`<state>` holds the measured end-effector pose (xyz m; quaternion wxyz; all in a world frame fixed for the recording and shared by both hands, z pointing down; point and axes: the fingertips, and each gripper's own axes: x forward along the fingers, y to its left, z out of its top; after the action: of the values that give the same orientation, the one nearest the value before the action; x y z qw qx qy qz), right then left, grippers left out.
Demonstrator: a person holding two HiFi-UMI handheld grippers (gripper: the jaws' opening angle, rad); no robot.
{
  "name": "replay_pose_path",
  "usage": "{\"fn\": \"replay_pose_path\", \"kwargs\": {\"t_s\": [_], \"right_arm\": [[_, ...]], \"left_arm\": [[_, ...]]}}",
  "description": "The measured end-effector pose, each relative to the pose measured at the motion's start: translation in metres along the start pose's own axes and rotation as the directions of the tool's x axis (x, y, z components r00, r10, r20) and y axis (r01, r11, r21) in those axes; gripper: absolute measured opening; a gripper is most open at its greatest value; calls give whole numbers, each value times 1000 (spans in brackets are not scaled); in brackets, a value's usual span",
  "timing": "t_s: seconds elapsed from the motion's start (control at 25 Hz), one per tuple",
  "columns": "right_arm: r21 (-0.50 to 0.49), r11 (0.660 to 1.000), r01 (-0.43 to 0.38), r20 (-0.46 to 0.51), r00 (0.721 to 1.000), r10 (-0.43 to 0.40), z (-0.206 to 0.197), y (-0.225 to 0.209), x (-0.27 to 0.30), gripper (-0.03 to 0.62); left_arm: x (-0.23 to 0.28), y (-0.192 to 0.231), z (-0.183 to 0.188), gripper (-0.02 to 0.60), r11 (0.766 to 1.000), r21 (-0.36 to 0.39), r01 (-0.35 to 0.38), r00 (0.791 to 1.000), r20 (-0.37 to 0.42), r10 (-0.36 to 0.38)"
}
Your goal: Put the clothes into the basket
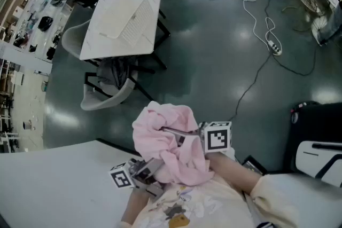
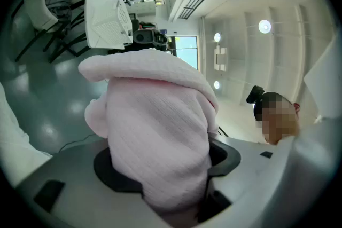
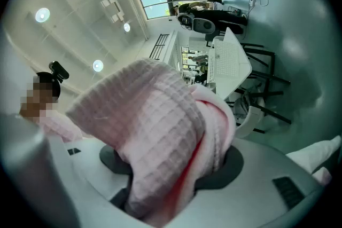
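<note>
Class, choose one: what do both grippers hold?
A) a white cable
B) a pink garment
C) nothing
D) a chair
B: the pink garment fills the jaws of the left gripper and the right gripper in their own views, and the head view shows it bunched between them.

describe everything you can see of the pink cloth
The pink cloth is a soft waffle-textured knit, pale pink with a redder strip in one fold. It is bunched into a crumpled wad, raised off the white table, close before the person's chest. It is bundled over the left gripper and right gripper, filling the gap between each pair of jaws and hiding them, so whether they pinch it cannot be told.
</note>
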<state>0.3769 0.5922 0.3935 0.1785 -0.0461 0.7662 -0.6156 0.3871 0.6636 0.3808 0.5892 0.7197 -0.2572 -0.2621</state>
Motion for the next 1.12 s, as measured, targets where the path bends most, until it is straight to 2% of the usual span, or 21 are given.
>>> {"fn": "replay_pose_path", "kwargs": {"t_s": [0.2,0.56,0.96,1.12], "right_arm": [[-15,1000,-9,16,1000,10,21,3,11,295],[-33,999,3,54,999,-1,30,-5,30,295],[-4,1000,-4,41,999,4,32,-9,12,295],[36,999,23,37,999,-25,36,-25,5,295]], "left_arm": [[13,-1,18,306,1000,3,11,1000,2,-11],[8,4,42,305,1000,3,10,999,-34,-10],[19,10,28,307,1000,-2,3,1000,-18,-3],[26,22,26,305,999,-41,-1,1000,3,1]]}}
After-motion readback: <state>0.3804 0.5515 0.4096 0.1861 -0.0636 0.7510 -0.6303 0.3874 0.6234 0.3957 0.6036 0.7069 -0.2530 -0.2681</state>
